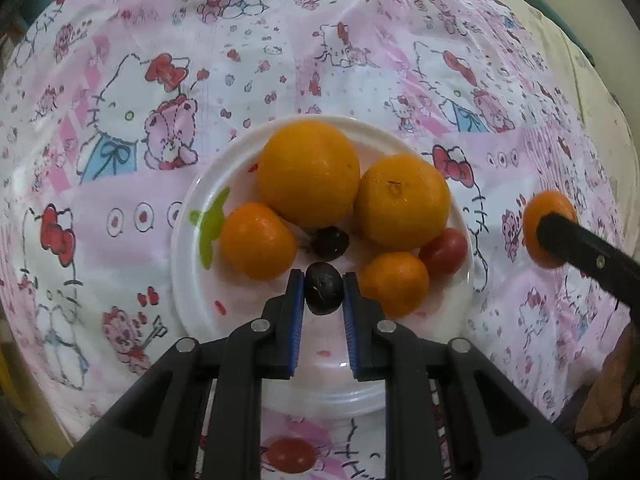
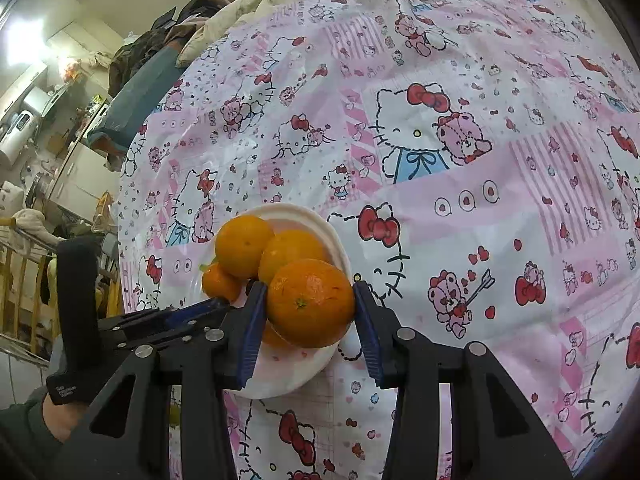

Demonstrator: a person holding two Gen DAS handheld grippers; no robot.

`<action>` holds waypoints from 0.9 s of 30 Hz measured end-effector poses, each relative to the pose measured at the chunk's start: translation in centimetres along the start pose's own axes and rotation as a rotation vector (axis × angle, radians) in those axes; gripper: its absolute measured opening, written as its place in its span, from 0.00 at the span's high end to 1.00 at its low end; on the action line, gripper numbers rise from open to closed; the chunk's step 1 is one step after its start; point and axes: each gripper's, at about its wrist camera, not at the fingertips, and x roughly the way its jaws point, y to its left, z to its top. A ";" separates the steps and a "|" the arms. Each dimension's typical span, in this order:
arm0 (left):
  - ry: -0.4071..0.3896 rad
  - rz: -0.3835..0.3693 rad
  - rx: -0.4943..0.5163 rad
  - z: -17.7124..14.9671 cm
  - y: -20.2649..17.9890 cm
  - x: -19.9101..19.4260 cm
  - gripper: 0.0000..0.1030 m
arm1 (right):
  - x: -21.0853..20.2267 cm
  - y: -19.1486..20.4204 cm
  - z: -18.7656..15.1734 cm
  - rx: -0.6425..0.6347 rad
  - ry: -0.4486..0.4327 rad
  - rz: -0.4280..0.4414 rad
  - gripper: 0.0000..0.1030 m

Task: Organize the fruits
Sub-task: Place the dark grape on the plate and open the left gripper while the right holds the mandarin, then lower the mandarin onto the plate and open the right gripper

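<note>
Pink cartoon-cat cloth (image 1: pixel 360 60) spread under everything, wrinkled, filling both views. White plate (image 1: pixel 192 280) on the cloth, printed with a green shape and red specks. On the plate: big orange (image 1: pixel 308 172) at the far side, touching a second orange (image 1: pixel 402 202) to its right; mandarin (image 1: pixel 258 240) at the near left, against the big orange; smaller mandarin (image 1: pixel 394 284) at the near right; red tomato (image 1: pixel 444 251) wedged between the second orange and the plate's right rim; dark plum (image 1: pixel 330 243) in the middle, among the oranges. Left gripper (image 1: pixel 323 292) above the plate's near half, jaws narrow, blue pads clamped on a dark grape (image 1: pixel 323 289) just this side of the plum. Right gripper (image 2: pixel 310 308) over the plate's right edge, jaws partly spread, pads pressed to both sides of a held mandarin (image 2: pixel 311 303), stem end facing the camera. Off the plate: second tomato (image 1: pixel 290 455) on the cloth at the near edge, partly hidden beneath the left gripper. Gloved hand (image 2: pixel 76 320) on the left gripper's handle, seen from the right wrist.
</note>
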 end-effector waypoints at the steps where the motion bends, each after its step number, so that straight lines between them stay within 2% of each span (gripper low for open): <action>1: 0.006 0.008 0.004 0.1 -0.1 0.2 0.85 | 0.0 -0.1 0.0 0.000 0.000 -0.002 0.57; 5: 0.039 0.024 -0.005 0.1 0.0 1.2 0.84 | -0.2 -0.1 0.1 0.000 -0.002 0.005 0.57; 10: 0.037 0.040 -0.001 0.2 -0.1 1.2 0.82 | -0.6 -0.1 0.2 -0.001 -0.011 0.007 0.57; 12: 0.053 0.034 -0.004 0.2 -0.1 1.2 0.67 | -0.6 -0.1 0.3 0.003 -0.010 0.011 0.57; 13: 0.051 0.028 -0.010 0.2 -0.2 1.0 0.56 | -0.6 -0.1 0.3 0.003 -0.010 0.013 0.57; 14: 0.041 0.056 -0.007 0.1 -0.2 0.7 0.45 | -0.6 0.0 0.3 0.000 -0.011 0.012 0.57; 15: 0.028 0.068 0.001 0.0 -0.4 0.4 0.39 | -0.6 0.0 0.3 -0.002 -0.012 0.013 0.57; 16: 0.022 0.066 0.005 -0.1 -0.3 0.1 0.28 | -0.6 0.1 0.3 -0.002 -0.013 0.016 0.56; 17: 0.017 0.059 0.004 -0.2 -0.3 -0.3 0.23 | -0.6 0.1 0.3 -0.003 -0.014 0.017 0.56; 27: 0.016 0.040 -0.010 -2.2 0.3 -4.9 0.23 | -0.3 0.8 -0.1 -0.023 -0.010 0.040 0.56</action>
